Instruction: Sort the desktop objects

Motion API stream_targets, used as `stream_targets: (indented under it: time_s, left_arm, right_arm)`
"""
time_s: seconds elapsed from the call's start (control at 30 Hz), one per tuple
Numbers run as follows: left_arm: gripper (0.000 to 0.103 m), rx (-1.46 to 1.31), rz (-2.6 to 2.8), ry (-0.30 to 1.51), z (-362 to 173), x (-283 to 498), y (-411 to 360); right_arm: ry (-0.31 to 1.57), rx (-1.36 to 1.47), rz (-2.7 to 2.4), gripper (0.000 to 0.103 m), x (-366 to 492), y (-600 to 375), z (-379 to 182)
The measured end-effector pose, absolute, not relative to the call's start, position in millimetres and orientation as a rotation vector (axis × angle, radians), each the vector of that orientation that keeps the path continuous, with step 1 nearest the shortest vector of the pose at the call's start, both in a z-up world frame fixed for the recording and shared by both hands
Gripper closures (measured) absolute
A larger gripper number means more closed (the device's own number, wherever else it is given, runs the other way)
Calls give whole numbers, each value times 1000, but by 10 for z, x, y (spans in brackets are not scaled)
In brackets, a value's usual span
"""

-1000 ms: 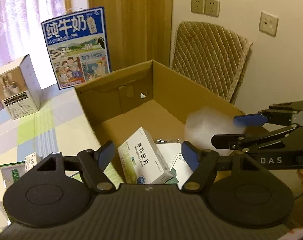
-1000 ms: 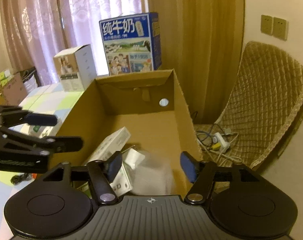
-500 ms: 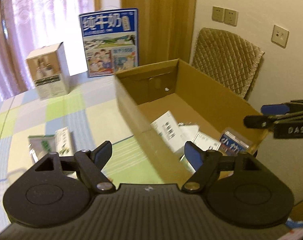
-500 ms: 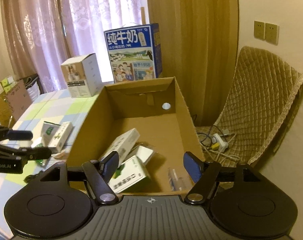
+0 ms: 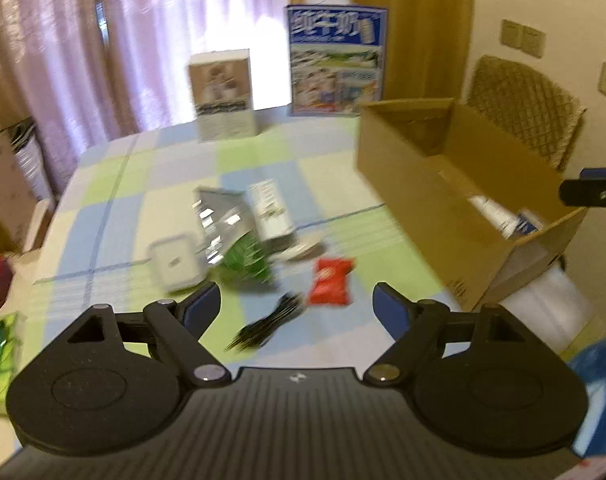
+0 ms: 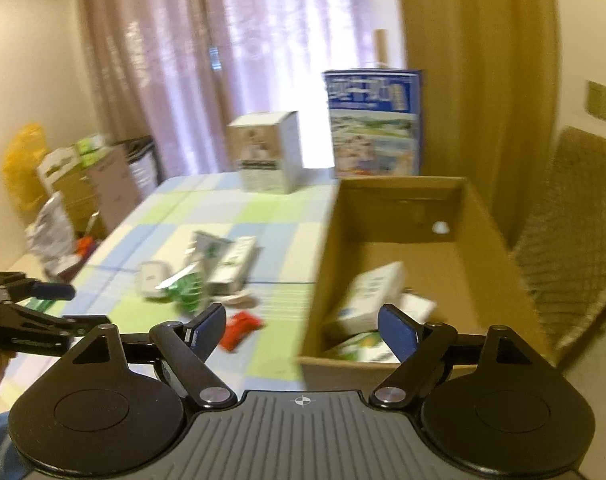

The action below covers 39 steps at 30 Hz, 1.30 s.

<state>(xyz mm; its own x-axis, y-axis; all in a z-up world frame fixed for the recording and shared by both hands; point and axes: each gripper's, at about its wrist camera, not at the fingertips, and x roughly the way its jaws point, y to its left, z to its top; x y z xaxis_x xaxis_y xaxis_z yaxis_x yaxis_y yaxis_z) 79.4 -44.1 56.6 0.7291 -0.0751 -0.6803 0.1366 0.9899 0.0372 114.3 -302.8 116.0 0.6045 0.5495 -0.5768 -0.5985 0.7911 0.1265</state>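
- Standing wide with nothing between them, the fingers (image 5: 387, 312) of the left gripper (image 5: 297, 308) have just been opening; they hang over the near part of the surface (image 5: 143, 172).
- The right gripper (image 6: 301, 326) is likewise empty, its fingers (image 6: 397, 330) spread and just opened wider, at the near left corner of the cardboard box (image 6: 323, 272).
- Ahead of the left gripper: a black cable (image 5: 269, 322) and a red packet (image 5: 330, 280), both loose on the surface.
- Further in, mid-surface: a pile of a silver pouch (image 5: 221, 220), a green packet (image 5: 247, 260), a white case (image 5: 175, 262) and a white carton (image 5: 270, 214), touching or overlapping.
- Along the right edge, the cardboard box already holds several white medicine boxes (image 6: 369, 300).
- Judged progress: partly sorted; the pile, packet and cable remain.
- At the far edge stand a milk carton case (image 5: 337, 60) and a small printed box (image 5: 223, 92), perhaps not meant for sorting.
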Motion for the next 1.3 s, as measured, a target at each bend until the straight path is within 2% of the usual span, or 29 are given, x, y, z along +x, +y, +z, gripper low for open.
stream_targets:
  time_s: [0.43,0.93,1.13,1.3]
  left_arm:
    - [23,147,-130,796,285,663,32]
    - [25,281,-300,846,-346,1274,-28]
    - [41,258,-344,863,-564,1528,3]
    - [46,278,-396,865,-680,1680,-90]
  right_arm:
    - [771,-199,768,19,1069,-2296,671]
    - [873,-353,795,19,1680,-1744,35]
    - [906,-376,777,19,1847,-1623,-252]
    - [918,-374,771,19,1937,-1593,-367]
